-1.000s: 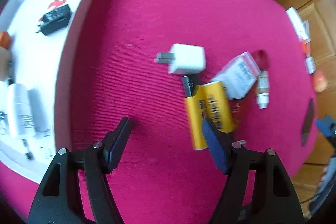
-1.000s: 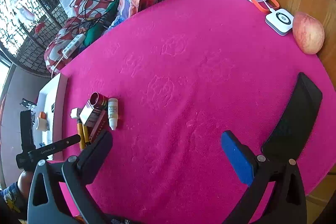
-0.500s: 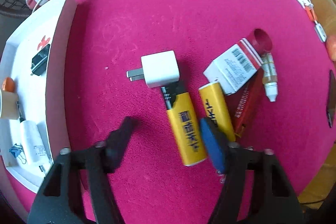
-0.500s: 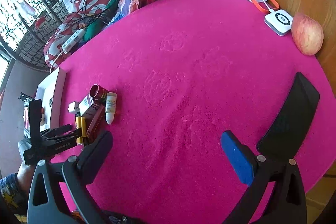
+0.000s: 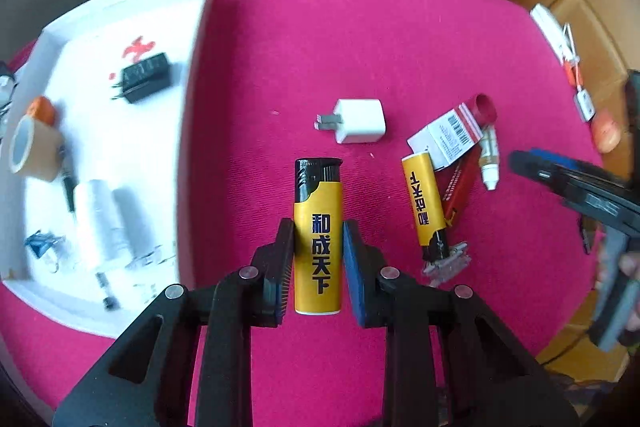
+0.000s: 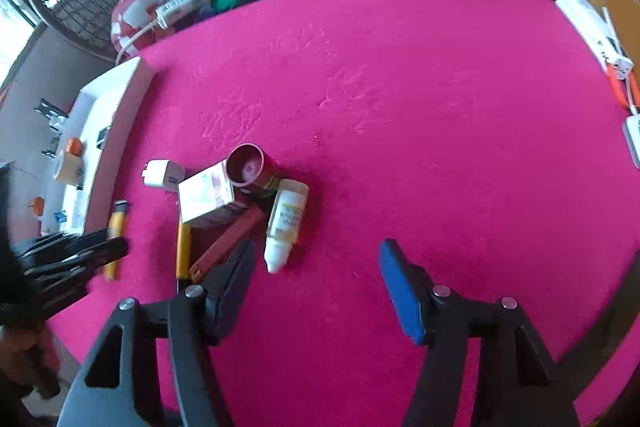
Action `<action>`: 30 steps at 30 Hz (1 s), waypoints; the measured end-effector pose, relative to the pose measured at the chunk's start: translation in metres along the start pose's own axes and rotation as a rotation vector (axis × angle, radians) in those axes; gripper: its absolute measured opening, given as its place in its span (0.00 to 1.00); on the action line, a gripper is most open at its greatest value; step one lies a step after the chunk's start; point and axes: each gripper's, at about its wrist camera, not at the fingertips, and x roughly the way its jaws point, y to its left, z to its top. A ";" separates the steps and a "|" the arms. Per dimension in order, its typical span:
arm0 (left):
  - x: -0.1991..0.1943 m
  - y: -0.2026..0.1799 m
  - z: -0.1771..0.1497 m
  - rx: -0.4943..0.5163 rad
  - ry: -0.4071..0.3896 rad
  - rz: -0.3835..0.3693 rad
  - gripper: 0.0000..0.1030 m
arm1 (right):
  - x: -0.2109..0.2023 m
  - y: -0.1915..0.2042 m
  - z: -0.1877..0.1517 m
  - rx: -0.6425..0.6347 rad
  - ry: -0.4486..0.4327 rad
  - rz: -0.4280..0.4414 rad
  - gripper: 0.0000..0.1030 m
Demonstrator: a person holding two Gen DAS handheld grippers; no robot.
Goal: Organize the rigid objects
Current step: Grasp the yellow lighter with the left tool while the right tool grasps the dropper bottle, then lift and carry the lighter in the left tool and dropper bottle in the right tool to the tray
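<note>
Left gripper (image 5: pixel 319 259) jaws just closed, clamped on yellow lighter (image 5: pixel 318 233); right gripper (image 6: pixel 316 279) half-open, closing, nothing between jaws, beside dropper bottle (image 6: pixel 285 223).

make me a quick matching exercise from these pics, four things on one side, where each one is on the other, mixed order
Things:
1. yellow lighter
2. black charger
3. white charger
4. tape roll

Places:
A. on the pink cloth, beyond the held lighter
B. in the white tray, by the red mark
C. between the left gripper pads
D. at the tray's left edge, beside an orange cap

Pairs: 1-C, 2-B, 3-A, 4-D
</note>
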 end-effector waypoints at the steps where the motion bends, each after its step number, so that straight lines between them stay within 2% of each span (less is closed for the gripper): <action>1: -0.005 0.001 -0.003 -0.005 -0.006 -0.003 0.23 | 0.005 0.000 0.003 0.015 0.008 0.008 0.54; 2: -0.009 0.004 -0.005 -0.010 -0.014 -0.006 0.23 | 0.010 0.000 0.006 0.031 0.015 0.021 0.54; 3: -0.015 0.007 -0.005 -0.012 -0.024 -0.004 0.23 | 0.012 0.000 0.008 0.034 0.019 0.025 0.49; 6: -0.020 0.010 -0.010 -0.007 -0.045 0.003 0.23 | 0.023 0.008 0.011 0.018 0.041 -0.013 0.35; 7: -0.025 0.015 -0.009 -0.003 -0.055 0.006 0.23 | 0.026 0.010 0.013 0.010 0.045 -0.017 0.34; 9: -0.027 0.018 -0.001 0.005 -0.074 0.008 0.23 | 0.032 0.018 0.013 -0.022 0.051 -0.045 0.23; 11: -0.040 0.033 -0.002 0.015 -0.093 0.003 0.23 | 0.034 0.026 0.013 -0.070 0.044 -0.070 0.20; 13: -0.055 0.031 0.005 0.024 -0.131 -0.006 0.23 | 0.034 0.031 0.011 -0.113 0.038 -0.075 0.18; 16: -0.082 0.026 0.012 0.030 -0.213 -0.018 0.23 | 0.022 0.024 0.008 -0.086 0.014 -0.050 0.18; 19: -0.118 0.027 0.014 0.034 -0.315 -0.017 0.23 | -0.019 0.015 0.009 -0.030 -0.089 -0.010 0.18; 22: -0.154 0.024 0.013 0.040 -0.434 -0.003 0.23 | -0.088 0.016 0.011 -0.007 -0.260 0.047 0.18; 25: -0.192 0.025 0.014 0.046 -0.560 0.018 0.23 | -0.167 0.036 0.012 -0.051 -0.459 0.093 0.18; 27: -0.211 0.027 0.014 0.048 -0.609 0.031 0.23 | -0.216 0.055 0.010 -0.100 -0.591 0.119 0.18; 30: -0.238 0.037 0.012 0.033 -0.668 0.063 0.23 | -0.261 0.085 0.009 -0.162 -0.722 0.163 0.18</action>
